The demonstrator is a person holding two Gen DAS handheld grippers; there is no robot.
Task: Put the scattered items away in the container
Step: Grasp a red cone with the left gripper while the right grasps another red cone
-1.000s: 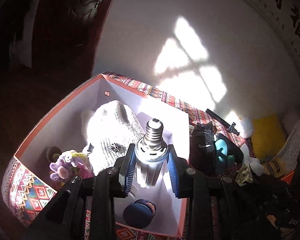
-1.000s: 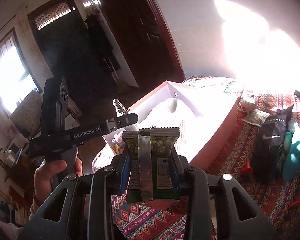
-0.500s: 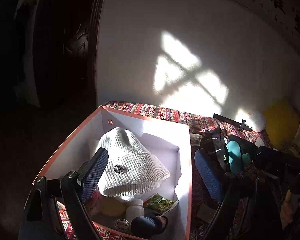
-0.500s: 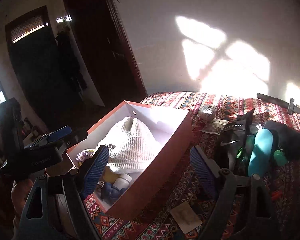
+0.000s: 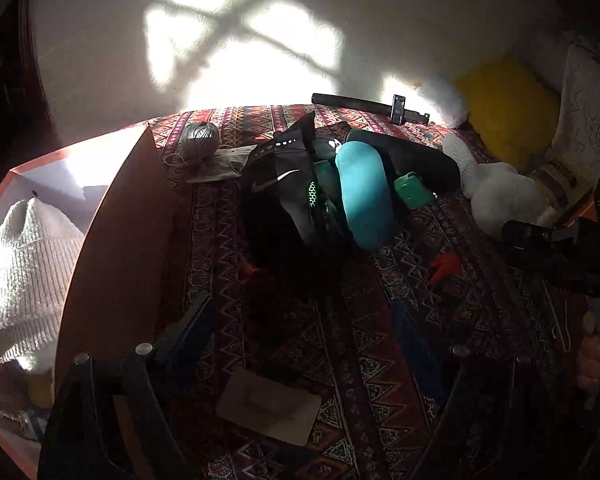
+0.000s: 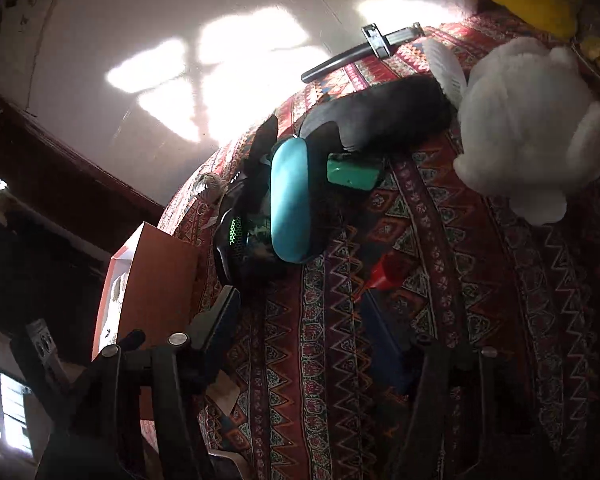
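- Our left gripper (image 5: 300, 336) stands wide apart over the patterned cloth (image 5: 380, 360), with nothing between its blue pads.
- Just below it, near the camera, a tan card (image 5: 268, 404) lies flat on the cloth.
- Our right gripper (image 6: 300, 320) has its jaws closing, and we see only cloth between them; a small red piece (image 6: 388, 270) lies just beyond its right finger.
- To the left of our left gripper sits the orange box (image 5: 116, 240), with a white knit hat (image 5: 24, 276) inside it.
- Farther ahead of both grippers lies the pile still out of the box: a black Nike bag (image 5: 284, 188), a teal case (image 5: 366, 192) leaning on it, and a small green box (image 5: 412, 194) just beside that.
- Beyond the box corner, a ball of twine (image 5: 200, 138) rests on the cloth.
- To the right, well apart from our left gripper, lies a white plush toy (image 5: 500, 200).
- Farthest off, by the wall, a dark rod (image 5: 368, 106) lies along the cloth's edge.
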